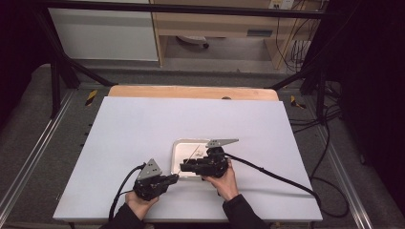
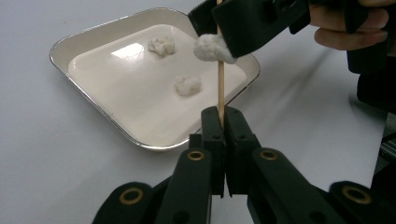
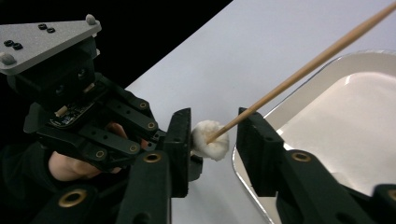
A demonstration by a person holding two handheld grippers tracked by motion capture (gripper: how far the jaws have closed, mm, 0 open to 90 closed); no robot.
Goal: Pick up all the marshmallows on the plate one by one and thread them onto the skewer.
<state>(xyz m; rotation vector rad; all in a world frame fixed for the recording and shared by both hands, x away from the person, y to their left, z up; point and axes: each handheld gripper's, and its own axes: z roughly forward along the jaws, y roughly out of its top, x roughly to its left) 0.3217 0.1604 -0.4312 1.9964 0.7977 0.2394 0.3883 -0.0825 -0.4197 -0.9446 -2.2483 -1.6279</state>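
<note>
Tabletop first: the wide white rectangular table [image 1: 143,124] lies bare on every side of the work, so both hands have free room left, right and toward the far wooden edge. Near its front middle sits the shallow cream tray with a silvery rim [image 2: 60,44], squarish with rounded corners; its raised rim is the one low edge to clear, and the work goes on just over the corner nearest the person.

The left gripper [image 2: 220,122], held just beside that corner, has its jaws closed together on the lower end of a thin wooden skewer [image 2: 221,88], which stands upright from them. That firm, steady hold looks meant to keep the stick fixed as a spike.

The right gripper [image 3: 214,135] reaches across from the other side, its jaws parted on either side of a small white fluffy ball, probably cotton [image 3: 210,139], threaded on the skewer; the left jaw touches it, while a gap shows at the other. Judging by this, the ball is being pushed along the stick or has just been let go.

Two more white cottony tufts [image 2: 188,86] lie loose and apart on the tray floor, within easy reach.
</note>
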